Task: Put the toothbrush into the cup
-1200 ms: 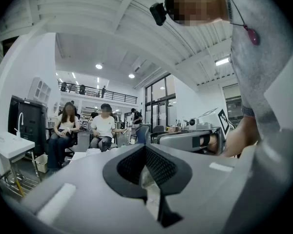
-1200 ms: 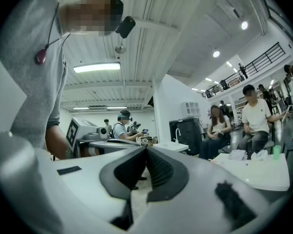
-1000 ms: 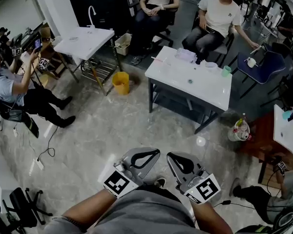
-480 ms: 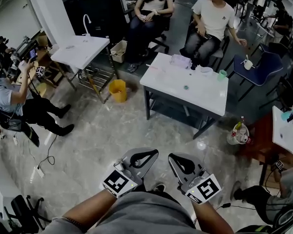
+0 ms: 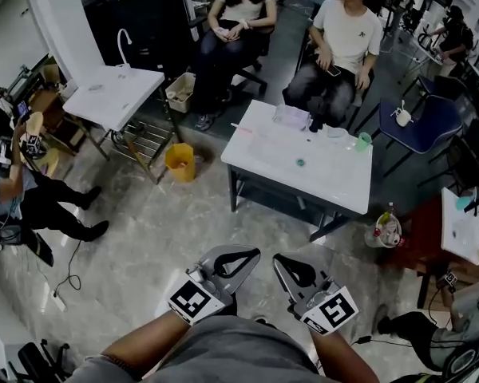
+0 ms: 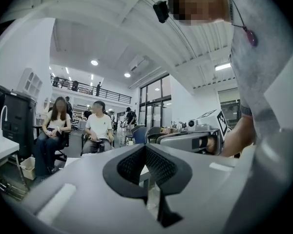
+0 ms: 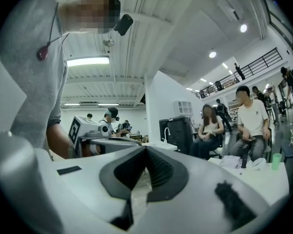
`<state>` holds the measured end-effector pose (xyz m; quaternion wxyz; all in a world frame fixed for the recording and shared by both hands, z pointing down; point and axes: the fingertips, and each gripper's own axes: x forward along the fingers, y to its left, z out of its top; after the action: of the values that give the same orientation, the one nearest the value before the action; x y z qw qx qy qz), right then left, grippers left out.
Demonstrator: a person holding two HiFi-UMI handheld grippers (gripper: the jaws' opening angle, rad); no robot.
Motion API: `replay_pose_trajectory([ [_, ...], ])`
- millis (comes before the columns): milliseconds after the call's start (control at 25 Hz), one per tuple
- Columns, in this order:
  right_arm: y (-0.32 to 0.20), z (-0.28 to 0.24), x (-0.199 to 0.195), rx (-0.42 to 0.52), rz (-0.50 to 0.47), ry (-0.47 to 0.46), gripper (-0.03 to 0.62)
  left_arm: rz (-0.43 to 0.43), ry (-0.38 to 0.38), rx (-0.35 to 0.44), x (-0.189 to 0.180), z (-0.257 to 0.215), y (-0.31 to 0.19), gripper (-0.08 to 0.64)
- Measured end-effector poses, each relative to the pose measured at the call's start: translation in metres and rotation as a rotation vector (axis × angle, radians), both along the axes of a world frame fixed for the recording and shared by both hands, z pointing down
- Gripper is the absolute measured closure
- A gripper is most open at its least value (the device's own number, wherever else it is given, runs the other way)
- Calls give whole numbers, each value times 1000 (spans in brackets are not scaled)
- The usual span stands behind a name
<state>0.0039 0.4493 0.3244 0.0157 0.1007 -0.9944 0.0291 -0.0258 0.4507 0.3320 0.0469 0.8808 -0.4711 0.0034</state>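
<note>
Left gripper [image 5: 251, 252] and right gripper [image 5: 278, 258] fingers clenched, empty, above the floor [image 5: 160, 214], well apart from the white surface [image 5: 319, 174]. On it: thin pink toothbrush [image 5: 241, 126] far left, green cup [image 5: 365, 140] far right.

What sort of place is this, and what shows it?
Probably a big open workshop or lab: white work tables on a polished stone floor, seated people looking on, and a high ceiling with a railed balcony.
</note>
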Motion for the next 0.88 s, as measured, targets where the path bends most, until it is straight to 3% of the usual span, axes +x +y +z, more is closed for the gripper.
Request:
replay_pose_trajectory([
  [240, -64, -1, -62, -16, 46, 1, 578, 38, 3, 5, -59, -6, -64, 552],
  [480, -98, -6, -121, -12, 78, 7, 578, 69, 5, 5, -117, -7, -96, 552],
  [880, -131, 4, -162, -21, 102, 13, 578, 90, 22, -1, -158, 3, -130, 552],
])
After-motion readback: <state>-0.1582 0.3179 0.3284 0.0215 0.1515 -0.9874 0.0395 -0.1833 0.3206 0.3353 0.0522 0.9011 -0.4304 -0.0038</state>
